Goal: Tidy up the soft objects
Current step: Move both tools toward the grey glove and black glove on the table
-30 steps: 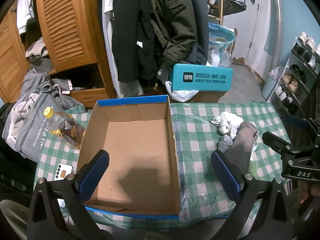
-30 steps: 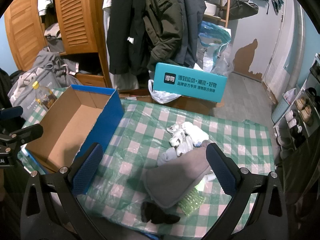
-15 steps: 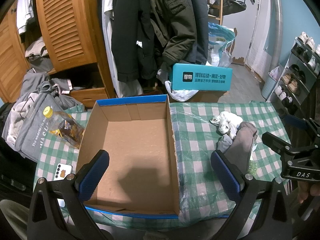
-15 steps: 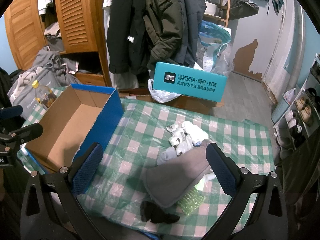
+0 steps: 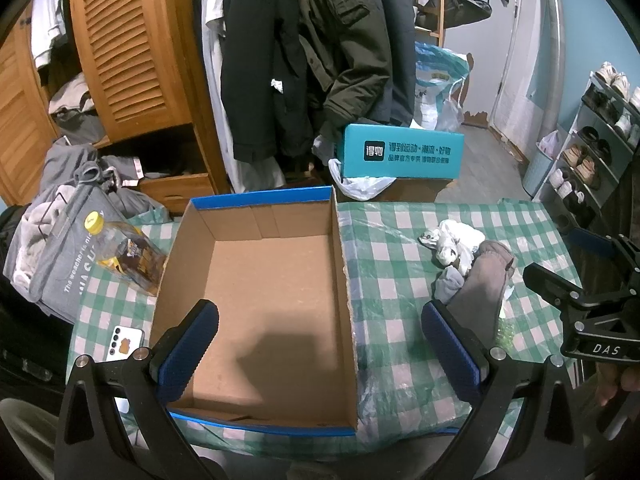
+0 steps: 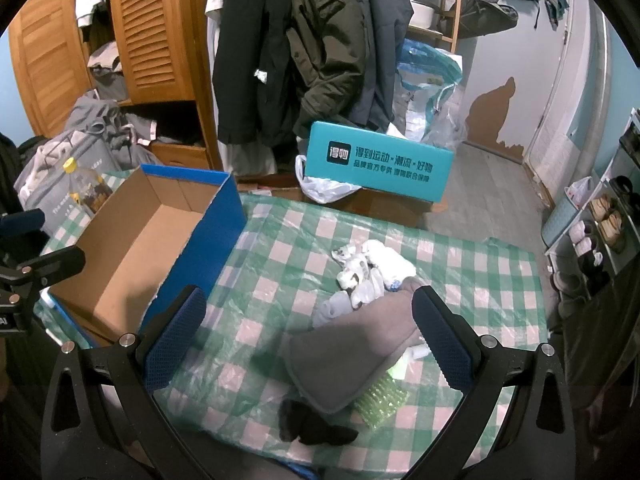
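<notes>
An empty cardboard box [image 5: 264,280] with blue sides stands on the green checked table; it also shows in the right wrist view [image 6: 132,256]. A pile of soft things lies to its right: white socks [image 6: 372,270], a grey cloth [image 6: 352,356], a light grey sock [image 6: 336,308] and a black sock [image 6: 312,426]. The pile also shows in the left wrist view [image 5: 476,280]. My left gripper [image 5: 320,344] is open and empty above the box's near end. My right gripper [image 6: 308,340] is open and empty above the grey cloth.
A bottle with a yellow cap [image 5: 124,252] and a phone [image 5: 124,342] lie left of the box. A green ribbed item [image 6: 380,398] sticks out from under the grey cloth. A teal box [image 6: 378,166], hanging coats and a wooden wardrobe [image 5: 132,48] stand behind the table.
</notes>
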{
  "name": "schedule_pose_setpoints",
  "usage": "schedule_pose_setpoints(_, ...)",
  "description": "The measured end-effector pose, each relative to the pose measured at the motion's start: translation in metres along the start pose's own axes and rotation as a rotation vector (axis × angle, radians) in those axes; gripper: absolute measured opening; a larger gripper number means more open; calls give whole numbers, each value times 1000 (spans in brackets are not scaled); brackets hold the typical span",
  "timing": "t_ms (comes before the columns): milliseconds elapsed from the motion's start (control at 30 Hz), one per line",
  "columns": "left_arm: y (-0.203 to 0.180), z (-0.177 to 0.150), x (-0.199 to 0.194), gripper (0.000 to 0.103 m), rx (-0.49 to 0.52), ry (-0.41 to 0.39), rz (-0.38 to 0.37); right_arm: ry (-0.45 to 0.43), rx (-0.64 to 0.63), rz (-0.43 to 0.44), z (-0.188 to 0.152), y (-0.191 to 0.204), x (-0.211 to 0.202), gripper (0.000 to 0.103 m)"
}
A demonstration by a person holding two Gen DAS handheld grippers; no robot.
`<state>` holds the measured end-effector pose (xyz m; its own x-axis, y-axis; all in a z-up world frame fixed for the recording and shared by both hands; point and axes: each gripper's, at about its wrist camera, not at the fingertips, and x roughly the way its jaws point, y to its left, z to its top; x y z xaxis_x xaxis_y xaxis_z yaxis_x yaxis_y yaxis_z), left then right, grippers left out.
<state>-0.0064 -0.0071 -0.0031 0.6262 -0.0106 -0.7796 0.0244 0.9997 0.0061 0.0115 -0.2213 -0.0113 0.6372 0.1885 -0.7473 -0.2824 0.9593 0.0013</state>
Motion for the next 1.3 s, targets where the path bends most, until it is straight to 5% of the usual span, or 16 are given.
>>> schedule_pose_setpoints(667, -19, -1, 18, 102, 44, 49, -3, 24, 20, -16, -7, -17, 5, 101)
schedule_pose_setpoints(1300, -76, 16, 46, 102, 145, 121, -60, 198, 209, -16, -34, -85, 25, 101)
